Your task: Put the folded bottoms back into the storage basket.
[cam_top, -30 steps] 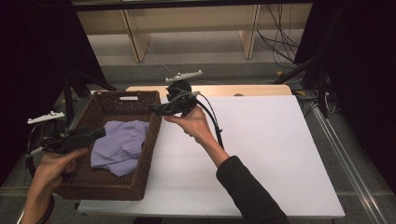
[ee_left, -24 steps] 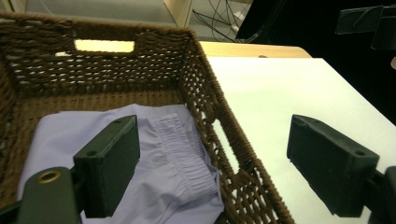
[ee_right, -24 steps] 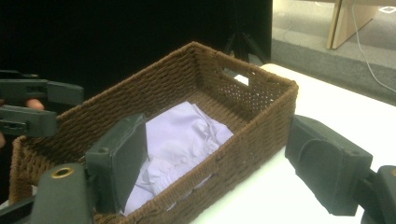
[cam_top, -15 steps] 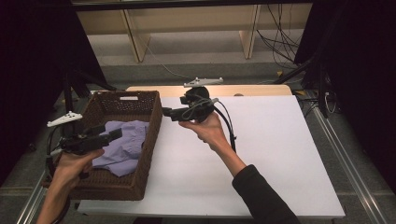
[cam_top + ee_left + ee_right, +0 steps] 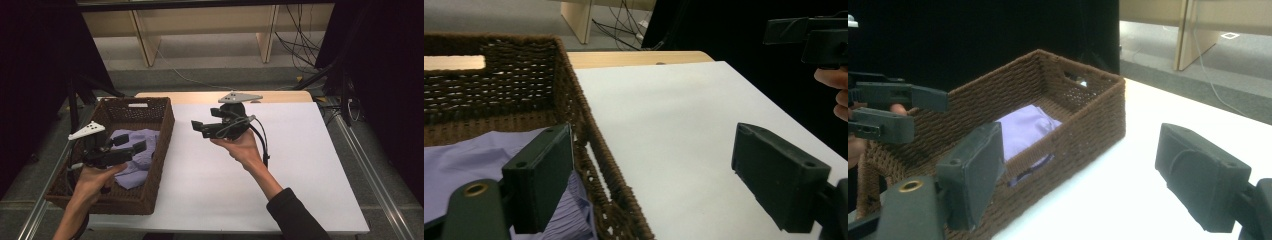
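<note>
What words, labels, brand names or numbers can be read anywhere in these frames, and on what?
None: no readable text on the wicker basket, the lilac cloth, the white table, or either gripper, left or right.

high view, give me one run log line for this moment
left gripper: open, empty, over purple cloth in basket | right gripper: open, empty, above white table
</note>
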Demonstrator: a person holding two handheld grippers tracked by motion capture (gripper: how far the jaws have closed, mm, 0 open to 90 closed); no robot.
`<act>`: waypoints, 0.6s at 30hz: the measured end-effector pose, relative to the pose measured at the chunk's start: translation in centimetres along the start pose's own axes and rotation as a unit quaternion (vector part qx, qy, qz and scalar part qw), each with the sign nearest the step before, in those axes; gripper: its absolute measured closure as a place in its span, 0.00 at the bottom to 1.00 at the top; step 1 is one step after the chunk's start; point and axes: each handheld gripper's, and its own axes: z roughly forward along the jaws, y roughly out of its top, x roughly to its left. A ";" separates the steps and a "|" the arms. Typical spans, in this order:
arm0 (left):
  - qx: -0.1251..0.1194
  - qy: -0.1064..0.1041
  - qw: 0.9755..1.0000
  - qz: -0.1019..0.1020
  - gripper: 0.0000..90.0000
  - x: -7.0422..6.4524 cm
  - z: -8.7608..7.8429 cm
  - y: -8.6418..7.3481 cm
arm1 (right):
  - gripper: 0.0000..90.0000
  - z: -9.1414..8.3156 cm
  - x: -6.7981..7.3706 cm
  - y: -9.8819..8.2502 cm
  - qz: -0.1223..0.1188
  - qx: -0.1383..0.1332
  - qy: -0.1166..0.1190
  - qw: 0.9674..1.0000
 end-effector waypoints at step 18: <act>-0.012 -0.035 0.999 0.016 0.18 -2.9 1.9 -1.1 | 0.22 -4.3 -1.6 -3.5 0.008 -0.019 -0.015 1.000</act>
